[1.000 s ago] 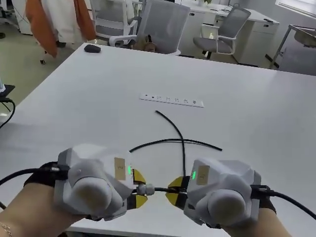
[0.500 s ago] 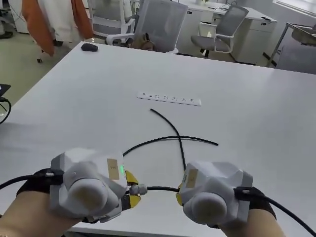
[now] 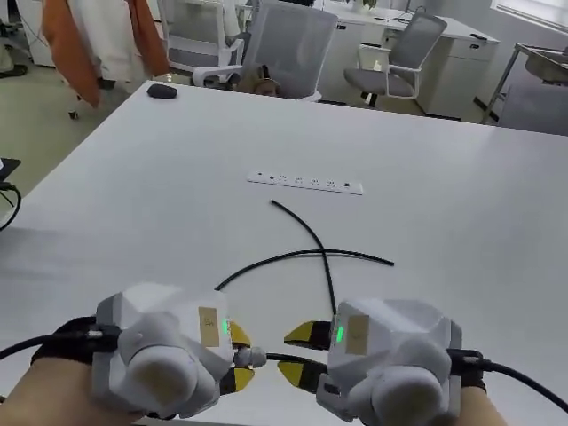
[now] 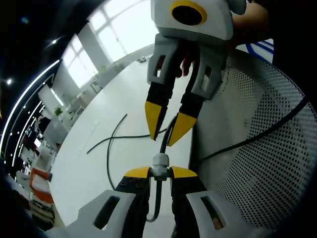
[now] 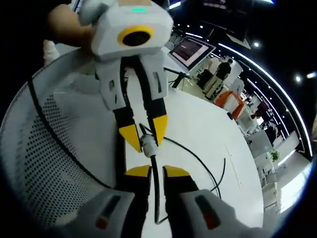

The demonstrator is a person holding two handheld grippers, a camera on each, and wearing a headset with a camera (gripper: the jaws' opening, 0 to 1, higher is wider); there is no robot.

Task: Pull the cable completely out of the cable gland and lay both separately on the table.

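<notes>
The left gripper (image 3: 237,358) pinches the gland (image 3: 254,358) at the near edge of the table (image 3: 160,195). The right gripper (image 3: 298,352) faces it, jaws spread around the cable (image 3: 325,255). The cable is still in the gland and runs out onto the table.

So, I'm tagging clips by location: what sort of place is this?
Most likely an open-plan office: swivel chairs at desks beyond the white table, a power strip on it, and a mouse at its far edge.
</notes>
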